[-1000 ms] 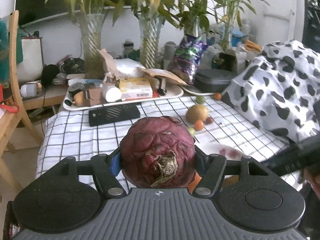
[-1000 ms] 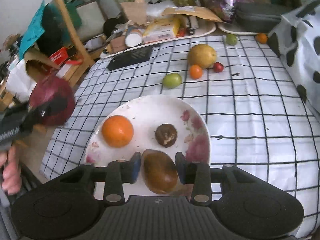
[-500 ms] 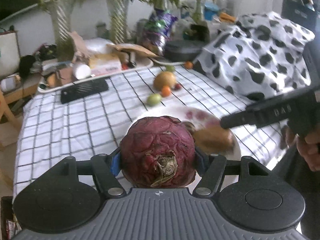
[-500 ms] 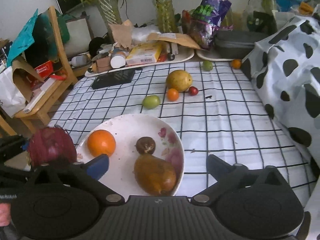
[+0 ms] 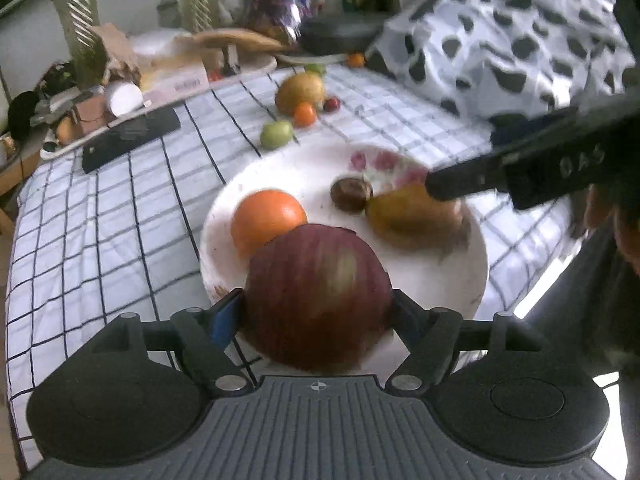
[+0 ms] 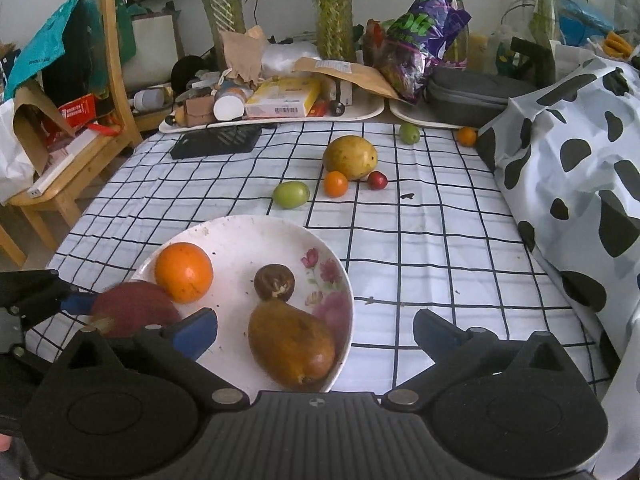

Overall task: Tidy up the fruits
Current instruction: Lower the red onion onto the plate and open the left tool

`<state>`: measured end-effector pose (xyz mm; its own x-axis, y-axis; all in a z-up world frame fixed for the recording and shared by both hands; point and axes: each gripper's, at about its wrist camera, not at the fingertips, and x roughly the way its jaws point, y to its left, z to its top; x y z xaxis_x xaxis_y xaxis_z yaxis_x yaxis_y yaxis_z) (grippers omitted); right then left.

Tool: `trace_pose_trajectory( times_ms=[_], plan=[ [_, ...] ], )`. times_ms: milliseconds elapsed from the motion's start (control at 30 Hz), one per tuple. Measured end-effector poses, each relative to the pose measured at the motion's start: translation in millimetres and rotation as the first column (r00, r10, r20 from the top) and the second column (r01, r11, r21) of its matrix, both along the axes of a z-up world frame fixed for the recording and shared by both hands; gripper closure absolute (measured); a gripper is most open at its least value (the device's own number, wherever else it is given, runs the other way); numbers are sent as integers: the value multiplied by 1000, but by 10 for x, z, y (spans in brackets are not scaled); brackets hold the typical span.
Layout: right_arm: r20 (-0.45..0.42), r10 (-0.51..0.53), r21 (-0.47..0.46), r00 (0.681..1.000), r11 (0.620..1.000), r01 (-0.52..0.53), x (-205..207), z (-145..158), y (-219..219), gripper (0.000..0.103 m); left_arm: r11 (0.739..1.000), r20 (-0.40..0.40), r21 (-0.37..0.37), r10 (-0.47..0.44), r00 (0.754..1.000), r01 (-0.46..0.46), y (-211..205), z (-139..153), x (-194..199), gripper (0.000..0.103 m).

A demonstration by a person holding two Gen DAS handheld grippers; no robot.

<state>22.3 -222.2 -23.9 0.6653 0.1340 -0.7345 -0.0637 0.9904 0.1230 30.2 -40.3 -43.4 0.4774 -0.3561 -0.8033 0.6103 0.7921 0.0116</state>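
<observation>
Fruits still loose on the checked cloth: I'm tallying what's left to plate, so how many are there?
6. Yellow mango, small orange, red one and green one cluster mid-table; another green and orange sit at the far edge. Clutter may hide more.

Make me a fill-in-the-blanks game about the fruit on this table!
1. The plate has an orange, a brown mango and a small ____ fruit on it.
2. The red fruit sits between the fingers of the ____ gripper.
3. The right gripper is wide open and holds ____.
4. The yellow mango lies on the ____ cloth.

Missing words: brown; left; nothing; checked
</observation>
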Motion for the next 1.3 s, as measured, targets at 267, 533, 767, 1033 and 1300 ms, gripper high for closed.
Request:
trace_pose_trajectory(
  times_ms=[267,533,767,1033,1300],
  plan=[
    [2,-41,-2,999,999,41,1,5,-55,0,999,5,-49,-19,1000,19,33,76,-44,23],
    [17,-53,-7,998,999,54,-4,28,-60,0,986,39,-168,-11,999,17,91,250,-70,24],
    [29,-76,-22,997,997,77,1,34,-80,0,984,84,-180,15,996,0,97,309,-77,23],
    [31,-98,-45,995,994,100,12,18,-83,0,976,101,-205,93,990,-71,199,363,-21,24],
    [44,-96,-84,994,991,99,37,23,-44,0,978,117,-198,97,988,-72,179,385,98,24]
  ],
)
